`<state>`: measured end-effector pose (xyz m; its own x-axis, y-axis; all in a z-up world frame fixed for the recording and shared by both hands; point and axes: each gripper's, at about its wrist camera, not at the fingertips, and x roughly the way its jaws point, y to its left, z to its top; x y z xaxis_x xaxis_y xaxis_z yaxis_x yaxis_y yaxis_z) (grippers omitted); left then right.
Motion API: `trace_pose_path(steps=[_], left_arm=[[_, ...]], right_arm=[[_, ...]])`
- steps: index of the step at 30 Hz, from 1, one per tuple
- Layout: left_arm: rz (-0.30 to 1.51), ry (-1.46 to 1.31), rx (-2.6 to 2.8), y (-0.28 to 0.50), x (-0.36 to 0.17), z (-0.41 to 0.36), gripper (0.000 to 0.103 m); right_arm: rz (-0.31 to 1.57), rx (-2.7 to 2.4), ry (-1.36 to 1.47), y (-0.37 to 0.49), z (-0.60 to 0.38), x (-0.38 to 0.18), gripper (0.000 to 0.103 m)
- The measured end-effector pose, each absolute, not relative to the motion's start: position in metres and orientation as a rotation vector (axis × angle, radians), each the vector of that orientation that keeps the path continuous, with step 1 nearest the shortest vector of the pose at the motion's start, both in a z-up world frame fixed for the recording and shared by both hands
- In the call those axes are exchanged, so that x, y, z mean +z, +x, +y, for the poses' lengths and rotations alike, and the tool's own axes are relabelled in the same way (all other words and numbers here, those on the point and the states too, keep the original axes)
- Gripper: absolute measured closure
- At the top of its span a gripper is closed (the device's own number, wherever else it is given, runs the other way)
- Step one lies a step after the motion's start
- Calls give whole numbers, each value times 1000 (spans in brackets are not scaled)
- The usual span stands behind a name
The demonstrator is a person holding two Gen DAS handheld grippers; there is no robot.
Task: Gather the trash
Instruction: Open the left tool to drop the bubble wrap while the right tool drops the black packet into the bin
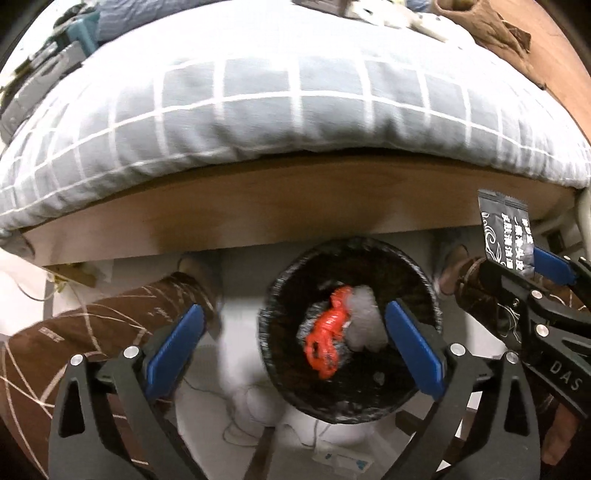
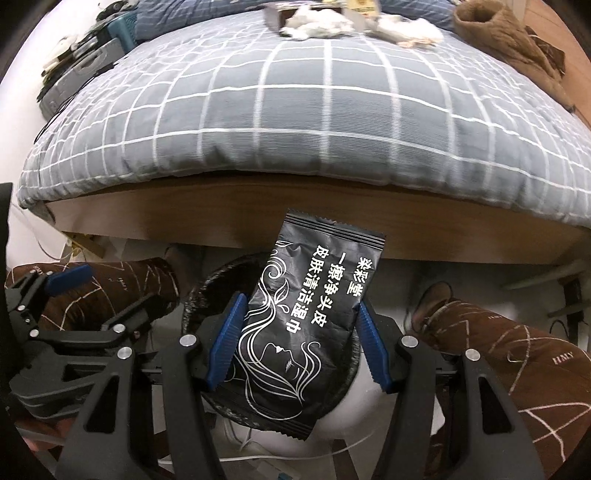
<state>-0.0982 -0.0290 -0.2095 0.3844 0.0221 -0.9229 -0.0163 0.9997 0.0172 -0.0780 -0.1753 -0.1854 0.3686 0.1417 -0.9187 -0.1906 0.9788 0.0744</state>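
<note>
the left tool (image 1: 295,343) hangs over a round bin lined with a black bag (image 1: 417,387), its blue fingers (image 1: 177,347) spread wide with nothing pinched between them; below them, inside the bin, lie a crumpled red wrapper (image 1: 327,334) and a wad of white tissue (image 1: 364,321)

the right tool (image 2: 295,341) pinches a black wet-wipe packet (image 2: 295,332) printed with white characters and a line drawing of a face, one blue pad on each long edge; the packet stands tilted just above the bin's rim (image 2: 199,295), which it mostly hides in the right wrist view. in the left wrist view the same packet (image 1: 498,232) shows at the right edge, beside the bin and higher than it

the bin sits on a pale floor (image 1: 236,295) against the wooden side of a bed (image 1: 295,199) covered by a grey checked quilt (image 2: 295,122). at the far end of the quilt lie more white scraps (image 2: 317,18) and a brown garment (image 2: 495,26). the person's legs in brown patterned trousers (image 2: 517,354) flank the bin
</note>
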Motion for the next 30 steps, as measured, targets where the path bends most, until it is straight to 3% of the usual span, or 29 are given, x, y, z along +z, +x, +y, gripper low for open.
trace_pose_path(steps=[17,30], left_arm=[[1197,-59,123,-94,-214,34,6],[1202,-58,115,-92,-216,33,6]], right_arm=[[1216,294,-104,-63,-126,-202,44],[1197,258,-105,-63,-130,-201,17]])
